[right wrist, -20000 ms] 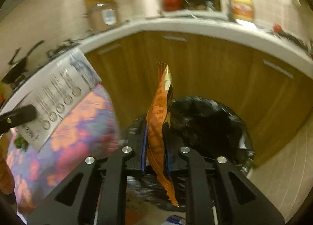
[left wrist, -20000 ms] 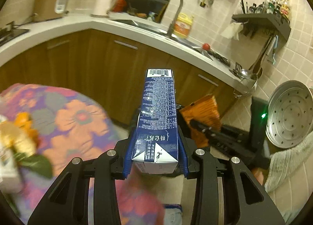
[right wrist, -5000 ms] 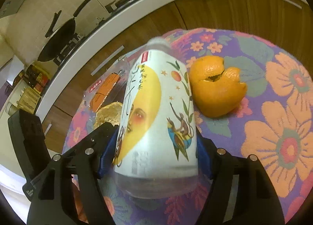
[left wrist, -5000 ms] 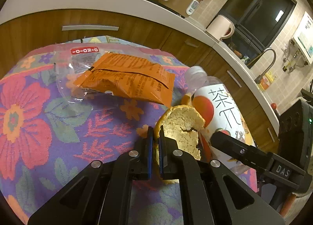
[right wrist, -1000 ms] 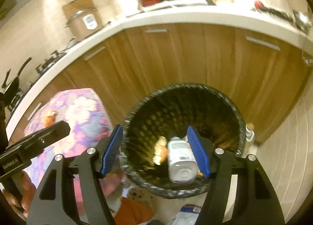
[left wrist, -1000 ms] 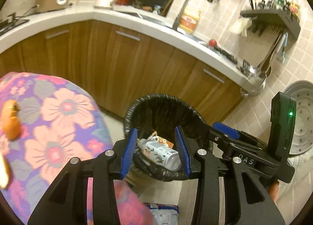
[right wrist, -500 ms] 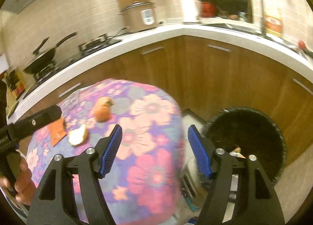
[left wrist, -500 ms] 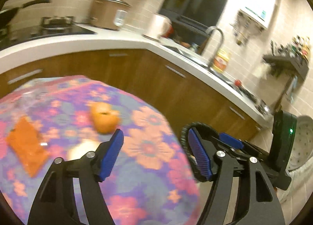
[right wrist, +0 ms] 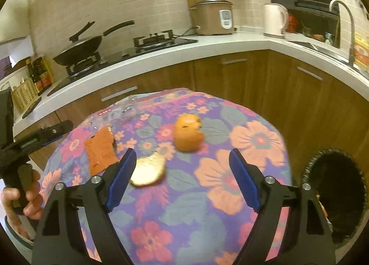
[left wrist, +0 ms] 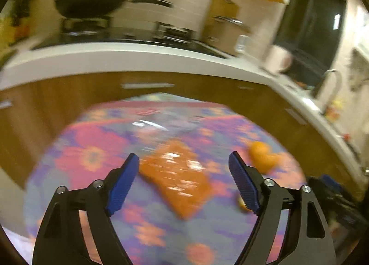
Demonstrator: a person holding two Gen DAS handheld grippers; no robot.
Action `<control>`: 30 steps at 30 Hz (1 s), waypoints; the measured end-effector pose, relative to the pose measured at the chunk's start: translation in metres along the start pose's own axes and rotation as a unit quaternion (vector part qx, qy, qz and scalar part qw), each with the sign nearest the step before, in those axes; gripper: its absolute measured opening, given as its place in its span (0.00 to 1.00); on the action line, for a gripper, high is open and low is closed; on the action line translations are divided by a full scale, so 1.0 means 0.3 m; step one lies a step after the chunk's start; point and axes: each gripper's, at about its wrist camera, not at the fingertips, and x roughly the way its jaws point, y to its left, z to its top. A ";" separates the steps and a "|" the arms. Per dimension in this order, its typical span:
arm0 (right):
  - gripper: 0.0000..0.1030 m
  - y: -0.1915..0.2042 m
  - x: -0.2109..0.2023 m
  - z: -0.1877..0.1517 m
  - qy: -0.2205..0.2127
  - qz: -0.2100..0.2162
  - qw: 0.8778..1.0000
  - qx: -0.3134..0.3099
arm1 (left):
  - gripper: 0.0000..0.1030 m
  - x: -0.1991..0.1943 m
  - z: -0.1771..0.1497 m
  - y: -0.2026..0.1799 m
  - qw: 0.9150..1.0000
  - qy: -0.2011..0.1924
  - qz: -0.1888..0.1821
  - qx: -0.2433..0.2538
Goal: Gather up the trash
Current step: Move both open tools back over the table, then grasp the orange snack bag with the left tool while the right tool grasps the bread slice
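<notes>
On the round table with the flowered cloth (right wrist: 253, 140) lie an orange snack wrapper (right wrist: 100, 149), a bitten bread piece (right wrist: 148, 169), an orange peel (right wrist: 188, 132) and a clear plastic bag (right wrist: 115, 115). My right gripper (right wrist: 180, 176) is open and empty above the table's near side. My left gripper (left wrist: 183, 178) is open and empty, hovering over the orange wrapper (left wrist: 177, 176); the view is blurred. The peel (left wrist: 263, 159) lies to its right. The black-lined trash bin (right wrist: 336, 195) stands right of the table.
A curved white counter (right wrist: 161, 53) with wooden cabinets runs behind the table, holding a wok (right wrist: 78, 50), a rice cooker (right wrist: 212, 17), a kettle (right wrist: 274, 19) and a sink tap (right wrist: 346, 18). The left handle and hand (right wrist: 20, 172) show at the left.
Both grippers have swung left from the bin to face the table. The left one now hovers over the orange wrapper. Both stay open and empty.
</notes>
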 end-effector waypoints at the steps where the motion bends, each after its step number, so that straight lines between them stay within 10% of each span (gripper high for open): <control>1: 0.77 0.014 0.018 -0.005 0.001 0.002 1.000 -0.003 | 0.80 0.017 0.002 0.019 1.000 0.003 0.012 0.002; 18: 0.79 0.098 0.115 -0.065 -0.004 -0.016 0.999 -0.036 | 0.79 0.290 -0.084 -0.042 0.991 0.122 0.021 0.055; 30: 0.83 0.109 0.205 -0.072 0.075 -0.006 0.996 -0.038 | 0.12 0.275 -0.111 -0.089 0.990 0.099 0.039 0.095</control>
